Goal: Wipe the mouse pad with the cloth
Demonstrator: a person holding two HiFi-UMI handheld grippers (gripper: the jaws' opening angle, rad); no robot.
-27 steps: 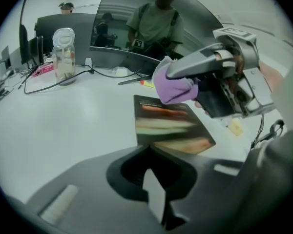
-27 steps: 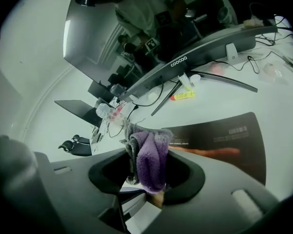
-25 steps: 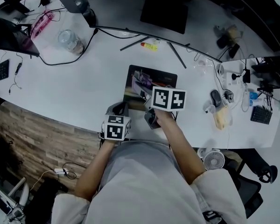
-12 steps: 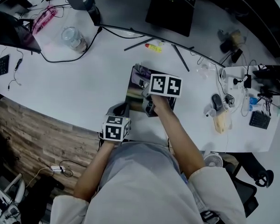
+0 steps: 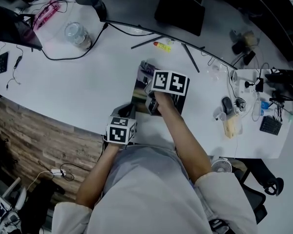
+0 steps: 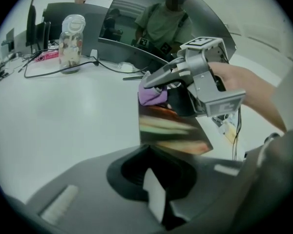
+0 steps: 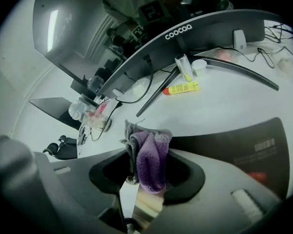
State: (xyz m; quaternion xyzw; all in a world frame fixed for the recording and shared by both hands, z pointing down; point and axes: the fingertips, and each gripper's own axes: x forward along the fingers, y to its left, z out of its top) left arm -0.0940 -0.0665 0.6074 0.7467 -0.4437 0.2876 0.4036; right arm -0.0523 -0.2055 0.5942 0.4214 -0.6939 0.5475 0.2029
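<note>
Purple cloth is clamped in the fingers of my right gripper on the mouse pad, the fingers of my left gripper pinch its near edge on the worktop, and I think wiping is under way, so next I rub across.

Left of the mouse pad the desk is bare, jar beyond.

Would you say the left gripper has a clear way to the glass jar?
Probably yes: only bare table lies between the left gripper and the glass jar; the right gripper, with the cloth, is aside over the mouse pad.
</note>
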